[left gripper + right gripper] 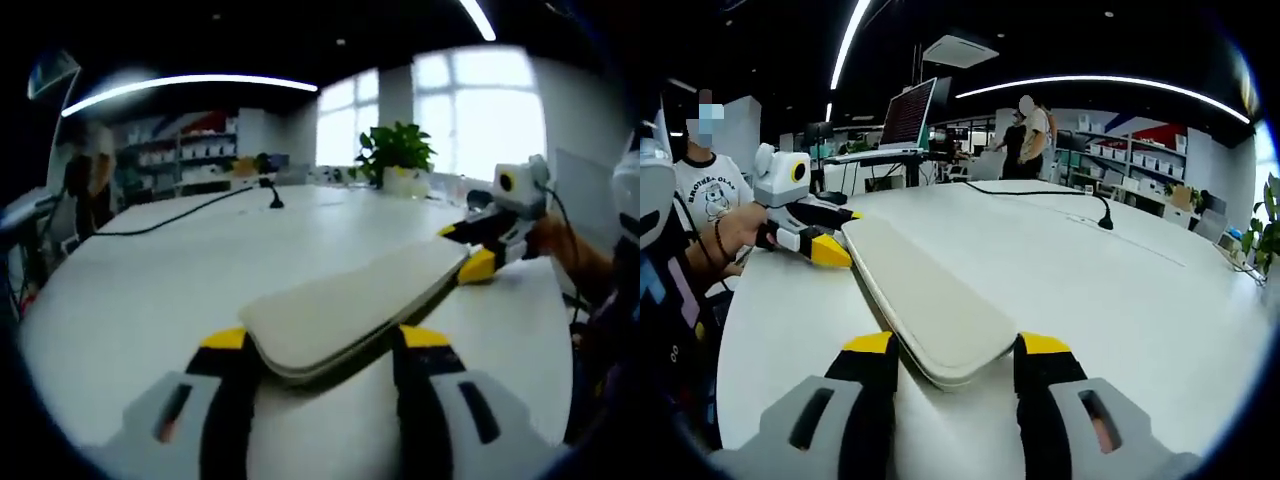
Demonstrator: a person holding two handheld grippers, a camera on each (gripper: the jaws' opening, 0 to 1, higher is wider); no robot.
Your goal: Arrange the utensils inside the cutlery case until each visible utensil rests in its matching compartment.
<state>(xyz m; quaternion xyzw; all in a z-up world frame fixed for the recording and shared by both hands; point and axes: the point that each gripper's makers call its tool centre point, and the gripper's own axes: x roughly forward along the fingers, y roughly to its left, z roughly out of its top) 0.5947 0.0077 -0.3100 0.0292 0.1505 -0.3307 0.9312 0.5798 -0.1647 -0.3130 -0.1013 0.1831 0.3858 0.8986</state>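
Observation:
A closed cream cutlery case [350, 300] is long and flat, and it stretches between my two grippers over the white table [150, 290]. My left gripper [325, 340] is shut on its near end in the left gripper view, a jaw on either side. At the far end my right gripper [468, 248] pinches the case between its yellow tips. In the right gripper view the case [920, 290] runs from my right gripper [958, 345], shut on it, up to my left gripper [825, 235]. The lid is shut, so any utensils are hidden.
A black cable ends at a small stand [270, 195] on the table's far side, also seen as the stand [1102, 215]. A potted plant [395, 155] sits by the window. A monitor [908, 115] and standing people [1030, 135] are behind the table [1120, 290].

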